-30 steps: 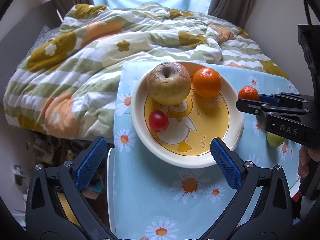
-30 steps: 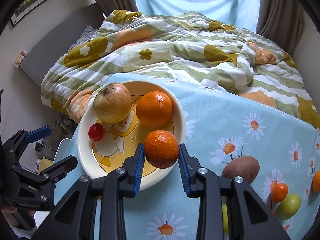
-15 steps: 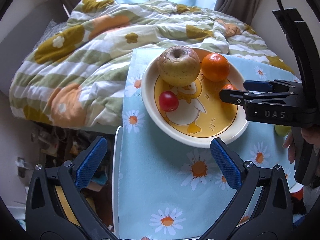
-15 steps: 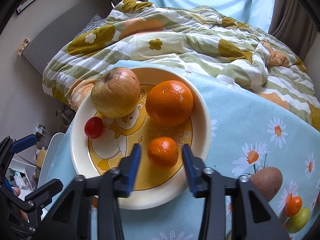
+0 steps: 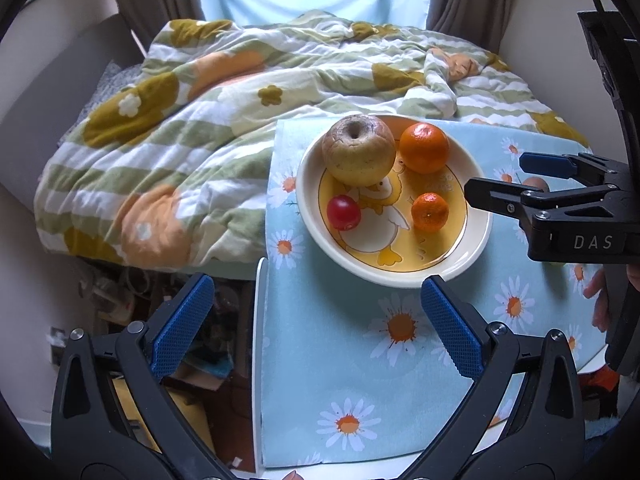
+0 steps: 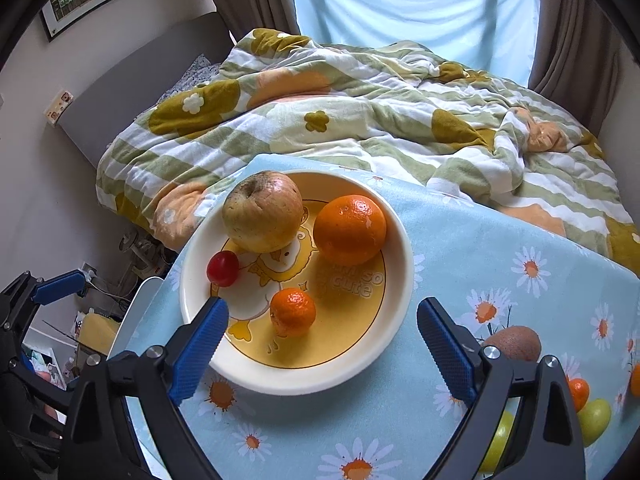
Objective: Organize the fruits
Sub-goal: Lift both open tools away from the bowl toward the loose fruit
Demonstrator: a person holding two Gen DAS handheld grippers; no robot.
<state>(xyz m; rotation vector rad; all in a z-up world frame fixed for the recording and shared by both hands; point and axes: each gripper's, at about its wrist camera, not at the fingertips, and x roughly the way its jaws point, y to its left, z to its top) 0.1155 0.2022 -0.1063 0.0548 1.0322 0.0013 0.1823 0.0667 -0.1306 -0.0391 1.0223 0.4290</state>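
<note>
A cream plate with a duck print (image 5: 472,256) (image 6: 400,320) sits on the daisy tablecloth. In it lie a brownish apple (image 5: 358,151) (image 6: 262,211), a big orange (image 5: 424,147) (image 6: 349,229), a small mandarin (image 5: 430,212) (image 6: 293,312) and a red cherry tomato (image 5: 343,212) (image 6: 222,268). My right gripper (image 6: 322,344) is open and empty, just behind the mandarin; it also shows in the left wrist view (image 5: 496,180). My left gripper (image 5: 316,328) is open and empty at the table's left front, near the plate.
A kiwi (image 6: 512,343), a small orange fruit (image 6: 579,394) and green fruits (image 6: 595,416) lie on the cloth (image 6: 500,248) right of the plate. A flowered duvet (image 5: 240,100) covers the bed behind. The table edge (image 5: 258,320) drops to floor clutter on the left.
My right gripper carried the mandarin over the plate, set it down, opened and drew back. The left gripper stayed open and shifted back a little.
</note>
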